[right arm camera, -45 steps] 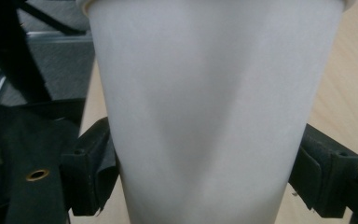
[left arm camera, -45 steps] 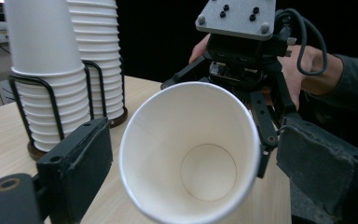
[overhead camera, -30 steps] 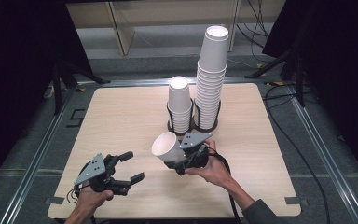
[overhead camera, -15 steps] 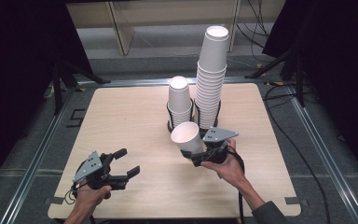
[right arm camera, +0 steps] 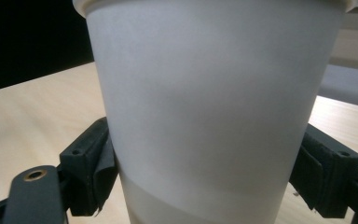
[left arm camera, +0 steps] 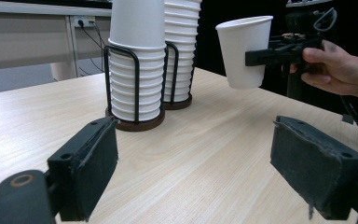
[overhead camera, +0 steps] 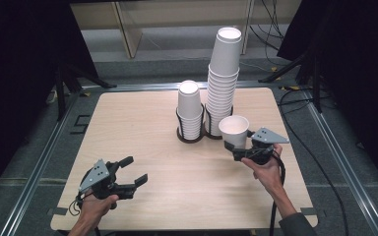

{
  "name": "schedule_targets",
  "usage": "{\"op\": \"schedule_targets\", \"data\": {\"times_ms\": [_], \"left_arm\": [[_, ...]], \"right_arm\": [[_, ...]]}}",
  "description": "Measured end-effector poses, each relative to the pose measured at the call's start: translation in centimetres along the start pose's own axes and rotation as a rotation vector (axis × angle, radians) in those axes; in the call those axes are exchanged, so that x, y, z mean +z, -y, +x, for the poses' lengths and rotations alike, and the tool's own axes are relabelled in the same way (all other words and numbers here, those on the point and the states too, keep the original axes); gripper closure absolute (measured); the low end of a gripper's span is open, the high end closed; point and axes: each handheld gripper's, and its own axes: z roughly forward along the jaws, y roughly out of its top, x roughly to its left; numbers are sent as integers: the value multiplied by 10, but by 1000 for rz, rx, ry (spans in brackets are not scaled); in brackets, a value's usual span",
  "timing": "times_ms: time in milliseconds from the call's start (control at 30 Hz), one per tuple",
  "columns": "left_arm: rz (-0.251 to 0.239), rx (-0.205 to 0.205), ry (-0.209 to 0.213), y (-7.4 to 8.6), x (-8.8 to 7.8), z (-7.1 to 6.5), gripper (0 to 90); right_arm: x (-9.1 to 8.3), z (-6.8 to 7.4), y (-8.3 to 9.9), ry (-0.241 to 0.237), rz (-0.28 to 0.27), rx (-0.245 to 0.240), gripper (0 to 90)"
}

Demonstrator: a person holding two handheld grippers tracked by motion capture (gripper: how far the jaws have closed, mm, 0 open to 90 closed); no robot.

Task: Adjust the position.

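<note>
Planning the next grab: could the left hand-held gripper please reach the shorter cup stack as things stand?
Probably yes: the left hand-held gripper is open, bare table lies between it and the shorter cup stack, and the right hand-held gripper holds its paper cup off to the side.

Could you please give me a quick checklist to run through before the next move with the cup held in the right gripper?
1. Grip: right gripper pads press both sides of the paper cup: ok.
2. Cup upright, mouth up: ok.
3. Cup lifted clear of the table: ok.
4. Top of the short stack free: ok.
5. Tall stack steady in its holder: cannot tell.
6. Left gripper open, empty, away from the stacks: ok.
</note>
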Motion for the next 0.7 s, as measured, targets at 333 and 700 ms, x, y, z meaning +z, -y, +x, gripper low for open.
{"op": "schedule_targets", "data": {"times_ms": [333,700], "left_arm": [[22,13,-18,1,2,0,145],[45,25,-22,3,4,0,146]], "right_arm": [[1,-40,15,135,-36,24,187],[20,-62,24,208,-15,22,187]]}}
